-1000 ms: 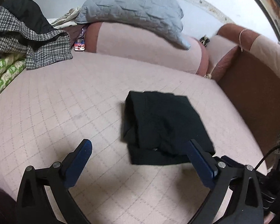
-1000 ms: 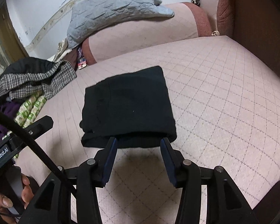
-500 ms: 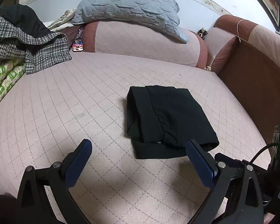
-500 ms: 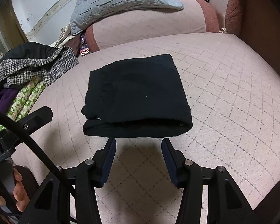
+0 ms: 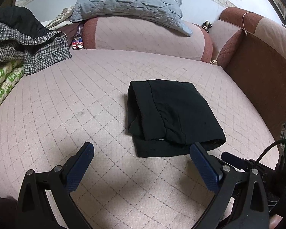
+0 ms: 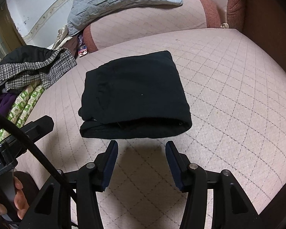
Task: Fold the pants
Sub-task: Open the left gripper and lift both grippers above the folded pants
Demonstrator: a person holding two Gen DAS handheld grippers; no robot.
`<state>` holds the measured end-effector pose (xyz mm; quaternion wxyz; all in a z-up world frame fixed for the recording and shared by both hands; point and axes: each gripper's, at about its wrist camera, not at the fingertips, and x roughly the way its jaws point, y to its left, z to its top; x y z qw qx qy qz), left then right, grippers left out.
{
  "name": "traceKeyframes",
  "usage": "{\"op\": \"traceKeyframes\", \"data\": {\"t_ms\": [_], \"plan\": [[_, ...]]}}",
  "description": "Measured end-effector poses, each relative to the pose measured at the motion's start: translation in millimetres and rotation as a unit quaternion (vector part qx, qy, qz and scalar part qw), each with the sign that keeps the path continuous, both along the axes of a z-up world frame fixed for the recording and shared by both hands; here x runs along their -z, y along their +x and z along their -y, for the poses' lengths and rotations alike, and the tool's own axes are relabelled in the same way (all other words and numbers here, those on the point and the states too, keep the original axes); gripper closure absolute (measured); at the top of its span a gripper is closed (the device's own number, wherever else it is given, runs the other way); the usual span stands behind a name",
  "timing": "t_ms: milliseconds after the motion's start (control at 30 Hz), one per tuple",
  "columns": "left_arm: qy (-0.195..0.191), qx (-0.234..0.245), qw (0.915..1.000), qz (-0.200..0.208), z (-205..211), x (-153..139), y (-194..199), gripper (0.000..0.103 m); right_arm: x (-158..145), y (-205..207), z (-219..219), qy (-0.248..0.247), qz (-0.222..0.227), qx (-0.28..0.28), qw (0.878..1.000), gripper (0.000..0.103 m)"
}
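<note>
The black pants [image 5: 171, 114] lie folded into a compact rectangle on the pink quilted sofa seat [image 5: 66, 99]; they also show in the right wrist view [image 6: 135, 95]. My left gripper [image 5: 142, 148] is wide open and empty, just short of the pants' near edge. My right gripper [image 6: 142, 147] is open and empty, its blue fingertips just in front of the folded near edge without touching it. The left gripper's body [image 6: 22, 131] shows at the left of the right wrist view.
A pile of clothes with a houndstooth garment [image 5: 28, 45] and green-patterned fabric [image 5: 3, 84] lies at the left. A grey quilted pillow [image 5: 129, 2] rests on the bolster [image 5: 143, 38] at the back. The brown armrest [image 5: 261, 80] bounds the right side.
Both grippers have drawn back a little from the pants. The folded pants lie still and nothing is held.
</note>
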<state>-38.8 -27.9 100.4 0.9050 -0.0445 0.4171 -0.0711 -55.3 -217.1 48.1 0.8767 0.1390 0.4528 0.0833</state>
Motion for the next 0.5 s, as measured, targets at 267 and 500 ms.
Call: {"op": "traceKeyframes", "data": {"t_ms": [267,500], "plan": [[0.000,0.002,0.9999,-0.013,-0.6,5.4,2.4,0.002,3.9,2.6,-0.8,0.000,-0.006,-0.001,1.000,0.046],[-0.001,0.001,0.9997,-0.024,-2.2,10.0,4.5,0.002,6.9,3.2,-3.1,0.001,-0.009,-0.002,1.000,0.046]]}}
